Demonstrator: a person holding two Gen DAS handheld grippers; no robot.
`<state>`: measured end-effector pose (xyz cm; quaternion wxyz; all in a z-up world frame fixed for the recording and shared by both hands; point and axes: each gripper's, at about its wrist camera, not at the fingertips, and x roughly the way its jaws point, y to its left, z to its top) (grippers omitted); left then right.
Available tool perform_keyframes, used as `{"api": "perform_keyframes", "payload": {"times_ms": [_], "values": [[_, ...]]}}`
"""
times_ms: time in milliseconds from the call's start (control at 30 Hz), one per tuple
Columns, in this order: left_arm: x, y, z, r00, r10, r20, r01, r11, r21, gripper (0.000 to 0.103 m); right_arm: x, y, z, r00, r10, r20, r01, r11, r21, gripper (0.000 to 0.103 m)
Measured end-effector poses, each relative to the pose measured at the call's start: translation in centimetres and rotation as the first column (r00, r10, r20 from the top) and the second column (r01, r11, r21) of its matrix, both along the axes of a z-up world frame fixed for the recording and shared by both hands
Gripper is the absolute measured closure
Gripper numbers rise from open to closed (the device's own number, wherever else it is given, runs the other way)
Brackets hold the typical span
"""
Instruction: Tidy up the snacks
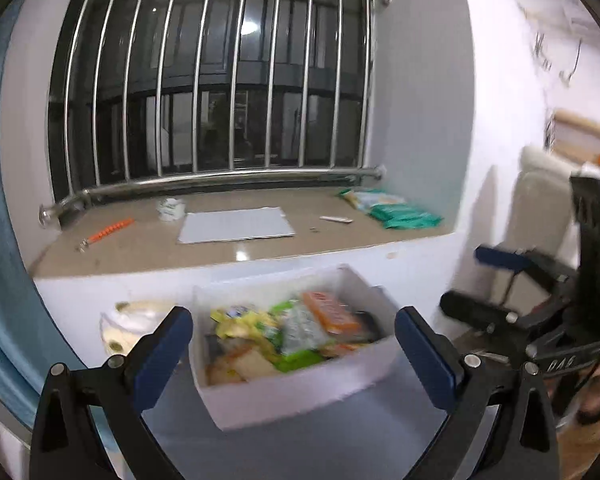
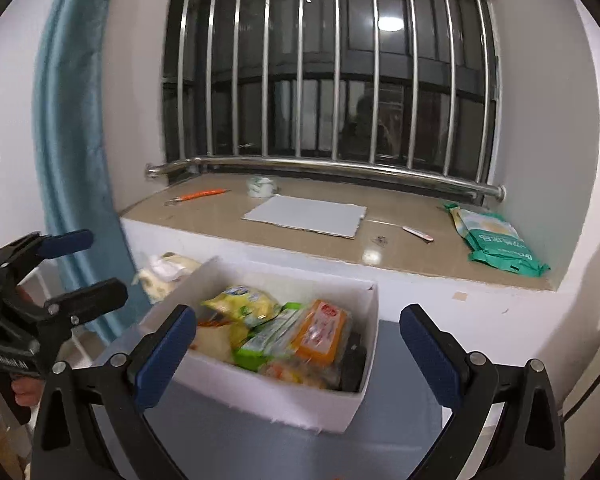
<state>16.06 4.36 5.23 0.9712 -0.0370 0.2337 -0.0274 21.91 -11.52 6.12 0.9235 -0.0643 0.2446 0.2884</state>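
Below window sill, white rectangular box (image 2: 312, 404), crinkly snack packets (image 2: 320, 332), prob. plastic, both grippers' fingers (image 1: 168, 356) wide apart.

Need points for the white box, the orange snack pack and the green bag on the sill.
white box (image 2: 260, 394): right wrist view, on its bare front wall.
orange snack pack (image 2: 320, 330): right wrist view, middle of its top face.
green bag (image 2: 496, 246): right wrist view, centre of the bag.
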Motion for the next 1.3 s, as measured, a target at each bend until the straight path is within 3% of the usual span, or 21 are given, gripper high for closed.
{"api": "perform_keyframes", "payload": {"times_ms": [233,333,533,633,700,1300], "values": [[-8.2,-1.5,0.0,0.999,0.049,0.011,-0.049,0.998,0.028,0.0,-8.1,-2.4,0.8,0.998,0.051,0.034,-0.053,0.997,0.062,0.0],[-11.1,-2.1,-1.0,0.999,0.034,-0.015,-0.035,0.999,-0.029,0.0,-10.8,-3.3,0.3,0.997,0.076,-0.031,-0.073,0.992,0.107,0.0],[-14.5,-2.8,-2.9,0.998,0.022,-0.056,-0.028,0.993,-0.111,0.0,-15.8,-5.2,-0.8,0.999,0.004,-0.035,0.001,0.989,0.146,0.0],[-15.2,-3.4,-2.5,0.998,0.034,-0.053,-0.038,0.996,-0.076,0.0,-16.3,-5.6,-1.4,0.997,0.015,-0.079,-0.005,0.991,0.131,0.0],[-15.6,-3.7,-2.3,0.999,0.036,-0.04,-0.038,0.997,-0.062,0.0,-16.5,-5.8,-1.4,0.998,-0.023,-0.06,0.029,0.993,0.112,0.0],[-15.7,-3.4,-2.0,0.998,0.043,-0.046,-0.047,0.997,-0.068,0.0,-17.0,-5.9,-1.4,0.997,-0.002,-0.081,0.01,0.995,0.104,0.0]]}}
